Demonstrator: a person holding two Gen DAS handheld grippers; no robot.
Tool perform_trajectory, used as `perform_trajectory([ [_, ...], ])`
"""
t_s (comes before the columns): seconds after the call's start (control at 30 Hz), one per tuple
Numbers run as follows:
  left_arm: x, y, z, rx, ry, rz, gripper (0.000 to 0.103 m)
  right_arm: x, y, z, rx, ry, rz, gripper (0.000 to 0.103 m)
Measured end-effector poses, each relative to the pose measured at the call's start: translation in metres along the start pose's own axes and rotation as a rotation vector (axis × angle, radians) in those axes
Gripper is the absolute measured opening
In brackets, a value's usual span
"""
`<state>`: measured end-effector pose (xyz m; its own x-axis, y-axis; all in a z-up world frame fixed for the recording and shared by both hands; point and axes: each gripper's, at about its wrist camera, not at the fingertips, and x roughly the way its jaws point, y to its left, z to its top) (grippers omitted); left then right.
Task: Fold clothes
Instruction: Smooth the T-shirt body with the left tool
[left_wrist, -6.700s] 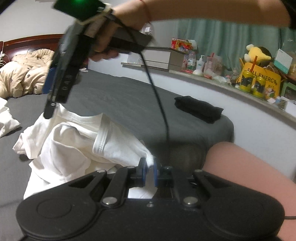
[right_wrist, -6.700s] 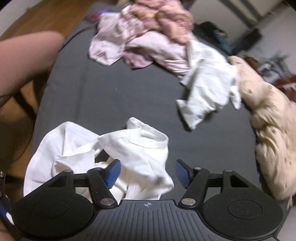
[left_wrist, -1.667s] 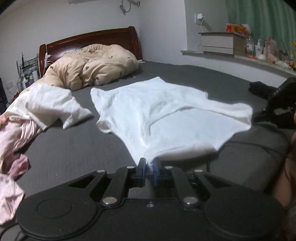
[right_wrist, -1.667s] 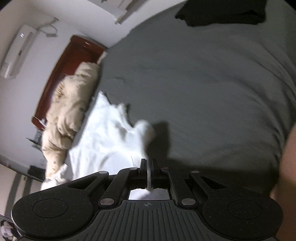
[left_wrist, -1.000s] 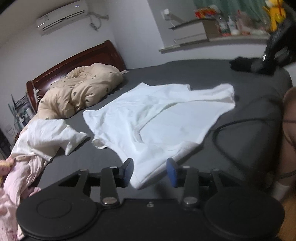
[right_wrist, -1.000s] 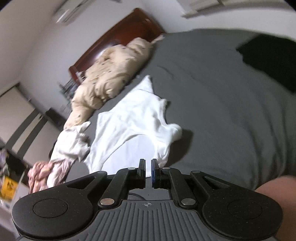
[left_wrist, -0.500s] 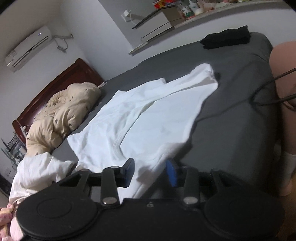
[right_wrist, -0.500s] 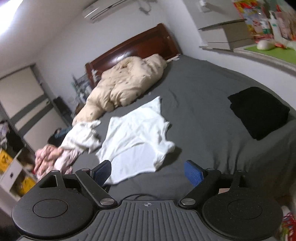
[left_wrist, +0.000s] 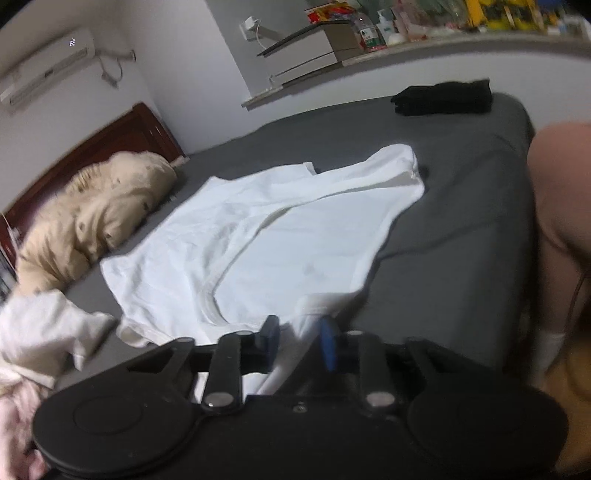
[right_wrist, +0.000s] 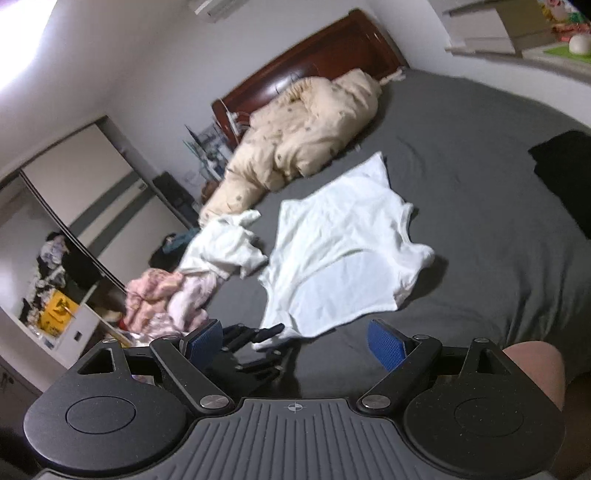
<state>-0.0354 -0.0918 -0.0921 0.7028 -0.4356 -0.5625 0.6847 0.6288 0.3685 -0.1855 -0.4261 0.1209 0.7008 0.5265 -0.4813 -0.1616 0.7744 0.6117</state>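
Observation:
A white T-shirt (left_wrist: 277, 240) lies spread on the grey bed (left_wrist: 461, 206), a little rumpled, with its collar toward the left. My left gripper (left_wrist: 298, 338) sits low at the shirt's near corner. Its jaws are closing, with a fold of that corner between the blue pads, and a gap still shows. In the right wrist view the same T-shirt (right_wrist: 343, 251) lies ahead and below. My right gripper (right_wrist: 295, 339) hangs above the bed's near edge, open wide with nothing between its fingers. Below it the left gripper (right_wrist: 277, 341) shows at the shirt's near corner.
A beige duvet (right_wrist: 303, 136) is bunched against the dark wooden headboard (right_wrist: 325, 48). A crumpled white garment (right_wrist: 225, 247) and pink clothes (right_wrist: 166, 299) lie left of the shirt. A folded black garment (left_wrist: 443, 98) sits at the bed's far right corner. A person's leg (left_wrist: 561, 203) is at the right.
My right gripper let go of the shirt's corner, opened wide and rose away from the bed. My left gripper's jaws narrowed around the shirt's near corner.

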Motion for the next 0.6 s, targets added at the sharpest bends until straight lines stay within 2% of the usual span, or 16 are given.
perform_trajectory([
  [0.07, 0.001, 0.003, 0.0, -0.013, 0.0, -0.012, 0.01, 0.019, -0.004, -0.001, -0.032, 0.009, -0.034, 0.086],
  [0.17, -0.004, 0.003, 0.0, 0.0, -0.018, -0.019, 0.006, 0.047, -0.011, -0.005, -0.137, 0.014, -0.13, 0.086],
  [0.3, -0.017, -0.006, -0.002, 0.122, -0.029, -0.015, 0.005, 0.085, -0.033, -0.008, -0.273, 0.026, -0.27, 0.086],
  [0.37, -0.022, -0.011, -0.007, 0.195, -0.019, -0.016, 0.004, 0.103, -0.046, -0.007, -0.326, 0.043, -0.322, 0.086],
  [0.43, -0.026, -0.011, -0.011, 0.216, -0.004, -0.035, 0.004, 0.116, -0.057, -0.003, -0.363, 0.052, -0.346, 0.086],
  [0.5, -0.027, -0.01, -0.016, 0.212, 0.015, -0.053, 0.004, 0.128, -0.072, 0.003, -0.358, 0.061, -0.362, 0.086],
  [0.6, -0.028, -0.011, -0.019, 0.187, 0.028, -0.049, 0.004, 0.14, -0.103, 0.013, -0.203, 0.063, -0.313, 0.086],
])
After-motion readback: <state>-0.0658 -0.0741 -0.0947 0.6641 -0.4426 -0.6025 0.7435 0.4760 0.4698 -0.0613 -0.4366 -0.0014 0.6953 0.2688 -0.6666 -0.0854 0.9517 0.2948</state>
